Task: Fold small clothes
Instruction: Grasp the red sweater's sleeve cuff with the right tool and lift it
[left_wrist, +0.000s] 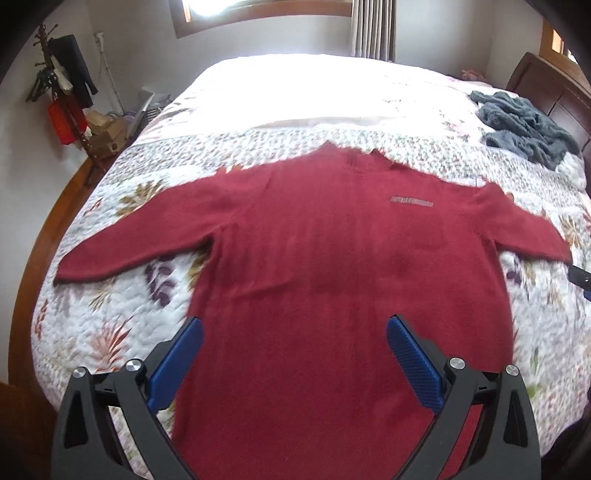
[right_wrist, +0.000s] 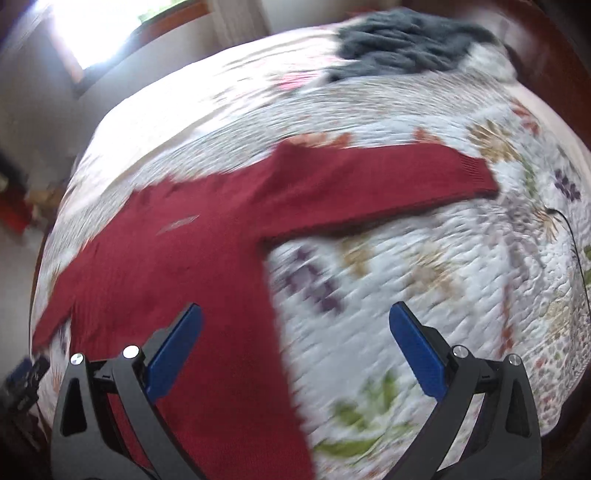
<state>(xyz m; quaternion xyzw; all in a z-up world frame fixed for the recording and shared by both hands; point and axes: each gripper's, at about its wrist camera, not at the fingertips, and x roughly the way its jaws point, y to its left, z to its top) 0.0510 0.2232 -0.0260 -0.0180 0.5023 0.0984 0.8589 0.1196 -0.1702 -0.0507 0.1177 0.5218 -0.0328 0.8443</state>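
Floral quilt (left_wrist: 110, 332); red sweater (left_wrist: 332, 240) flat, sleeves spread.

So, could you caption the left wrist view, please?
Open left gripper above a red sweater spread flat on a floral quilt.

Red sweater (right_wrist: 207, 258) flat — right gripper (right_wrist: 295, 328) agape

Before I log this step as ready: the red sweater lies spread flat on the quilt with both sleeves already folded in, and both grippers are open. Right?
Not quite. The red sweater lies flat on the quilt, but both sleeves are still stretched outward, as the left wrist view shows. Left gripper and right gripper are open.
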